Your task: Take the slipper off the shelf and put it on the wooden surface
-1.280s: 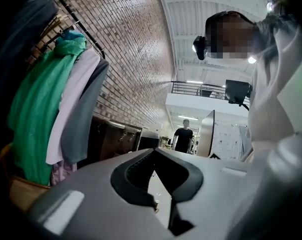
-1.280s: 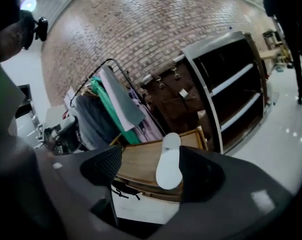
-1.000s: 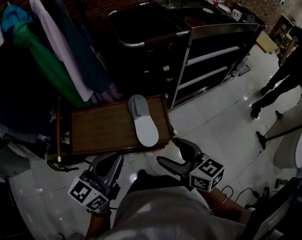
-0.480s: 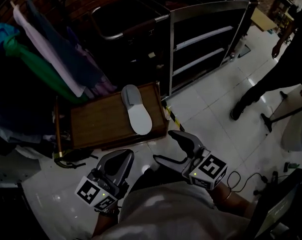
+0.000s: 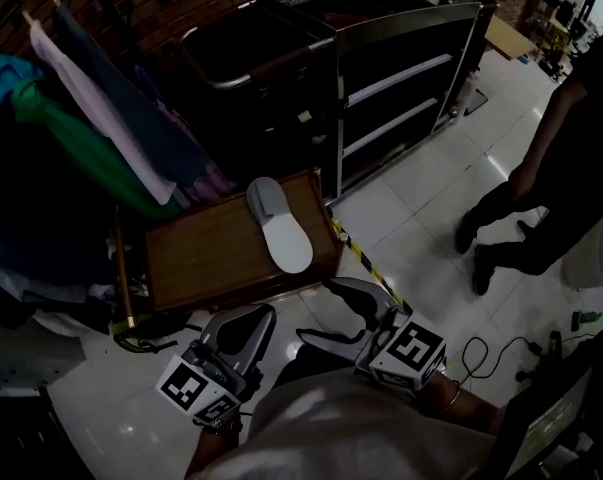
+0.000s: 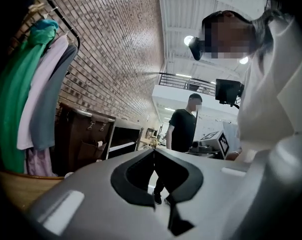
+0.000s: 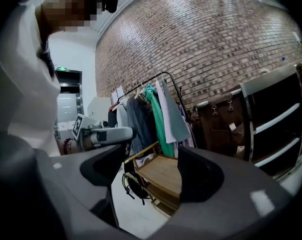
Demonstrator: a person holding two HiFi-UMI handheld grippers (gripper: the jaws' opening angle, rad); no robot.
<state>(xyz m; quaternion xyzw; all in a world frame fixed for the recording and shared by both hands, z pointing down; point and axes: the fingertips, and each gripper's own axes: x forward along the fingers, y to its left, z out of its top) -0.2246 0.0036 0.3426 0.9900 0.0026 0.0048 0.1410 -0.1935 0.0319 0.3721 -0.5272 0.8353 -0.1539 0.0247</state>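
Head view, looking steeply down: closest to the wearer, the left tool (image 5: 251, 323) is clenched on nothing, its jaws meeting tip to tip in the left gripper view. Beside it, the right tool (image 5: 319, 311) is released, its jaws spread, with only floor and furniture showing through the gap in the right gripper view. Both hang over the pale tiled floor (image 5: 411, 228), near the front edge of the wooden tabletop (image 5: 201, 258) and touching nothing. The slipper (image 5: 279, 224) already lies on the right part of that tabletop, its grey toe cap pointing away and its light footbed toward the wearer, so the placing looks done. It appears light and soft, probably bendy along the sole and in no way fragile. A pinch across the open heel edge or the side of the sole would likely hold better than one on the rounded toe. Behind stand the dark shelf unit (image 5: 411, 78), hanging clothes (image 5: 91, 118) at left, and a bystander (image 5: 566, 158) at right.
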